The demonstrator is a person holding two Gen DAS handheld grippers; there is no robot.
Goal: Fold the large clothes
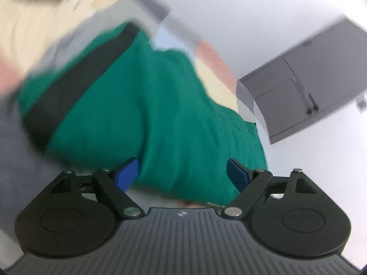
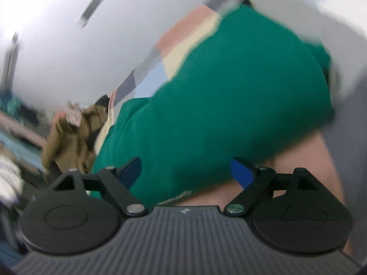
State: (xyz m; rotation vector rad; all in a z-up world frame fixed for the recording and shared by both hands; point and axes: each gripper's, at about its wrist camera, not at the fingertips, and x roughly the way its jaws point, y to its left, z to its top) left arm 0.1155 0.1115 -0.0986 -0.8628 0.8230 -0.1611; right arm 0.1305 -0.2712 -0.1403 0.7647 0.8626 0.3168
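Observation:
A large green garment with a black band lies bunched on a bed cover of pastel patches; the picture is blurred by motion. My left gripper is right at the garment's near edge, blue pads spread wide, green cloth showing between them without being pinched. In the right wrist view the same green garment fills the middle. My right gripper stands open over its near hem, pads far apart, with a pink patch of the cover beneath.
A grey cabinet stands against the white wall past the bed. A crumpled brown garment lies on the bed cover left of the green one, with more blurred clutter at the far left.

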